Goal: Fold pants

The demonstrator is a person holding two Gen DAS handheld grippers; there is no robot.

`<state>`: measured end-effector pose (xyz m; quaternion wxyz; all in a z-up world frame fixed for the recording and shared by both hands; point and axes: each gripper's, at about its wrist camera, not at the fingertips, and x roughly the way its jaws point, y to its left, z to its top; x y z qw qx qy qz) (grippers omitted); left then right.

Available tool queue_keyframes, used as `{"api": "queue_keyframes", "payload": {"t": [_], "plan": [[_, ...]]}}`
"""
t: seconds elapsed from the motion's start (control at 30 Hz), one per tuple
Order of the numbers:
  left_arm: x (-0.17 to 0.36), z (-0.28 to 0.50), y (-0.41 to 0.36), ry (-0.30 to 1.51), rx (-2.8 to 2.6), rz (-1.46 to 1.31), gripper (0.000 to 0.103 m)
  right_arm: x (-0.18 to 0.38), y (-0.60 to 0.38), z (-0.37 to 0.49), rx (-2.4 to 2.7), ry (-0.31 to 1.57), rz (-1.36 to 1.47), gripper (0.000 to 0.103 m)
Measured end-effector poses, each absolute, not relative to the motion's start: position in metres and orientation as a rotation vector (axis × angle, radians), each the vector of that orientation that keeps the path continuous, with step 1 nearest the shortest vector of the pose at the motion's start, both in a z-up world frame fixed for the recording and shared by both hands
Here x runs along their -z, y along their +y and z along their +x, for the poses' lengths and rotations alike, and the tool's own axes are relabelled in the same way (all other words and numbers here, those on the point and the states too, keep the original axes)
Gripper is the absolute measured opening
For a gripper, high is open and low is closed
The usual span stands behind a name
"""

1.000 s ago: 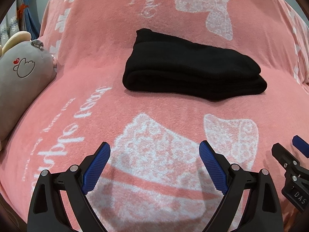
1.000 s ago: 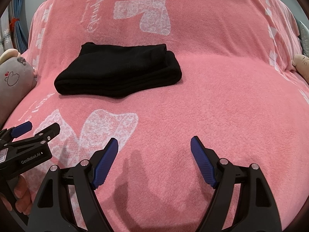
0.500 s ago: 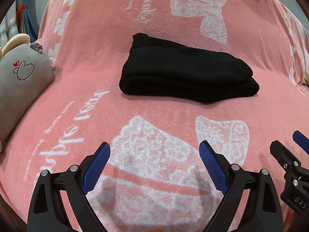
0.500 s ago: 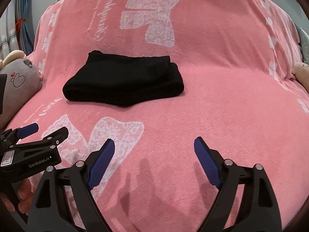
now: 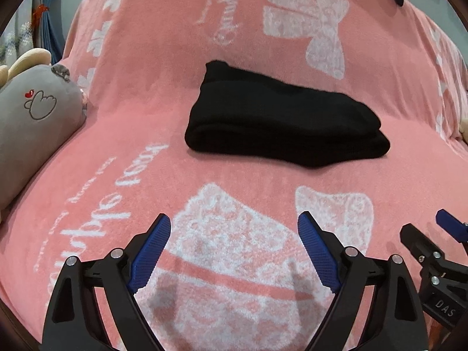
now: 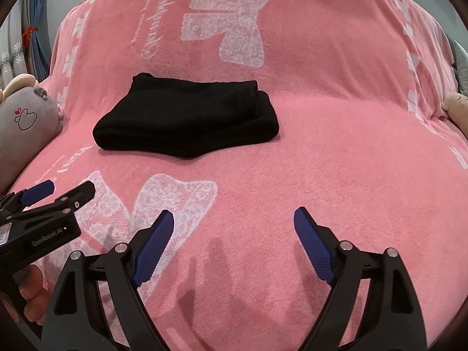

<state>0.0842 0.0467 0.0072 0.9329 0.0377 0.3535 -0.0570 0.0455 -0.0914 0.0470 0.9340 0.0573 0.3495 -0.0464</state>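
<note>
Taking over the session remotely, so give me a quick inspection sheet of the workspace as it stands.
Surface: pink blanket with white bows and lettering, fairly smooth.
Job's things: black pants, a compact folded bundle lying alone mid-blanket.
Clutter: grey plush toy at the left edge; beige plush at the right edge.
Grippers: left gripper jaws closing slightly, nothing between them; right gripper open and empty; both short of the pants.
Cables: nothing seen.
Surroundings: blue curtain at far left.
</note>
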Motion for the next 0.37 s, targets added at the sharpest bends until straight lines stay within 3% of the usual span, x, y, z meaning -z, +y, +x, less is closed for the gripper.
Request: {"api": "queue_keyframes", "payload": {"t": [0.37], "plan": [[-0.0048,0.0898,0.0461,0.769,0.117,0.076,0.087,-0.0429,-0.0937,0.0476,0.100,0.731,0.137,0.082]]}}
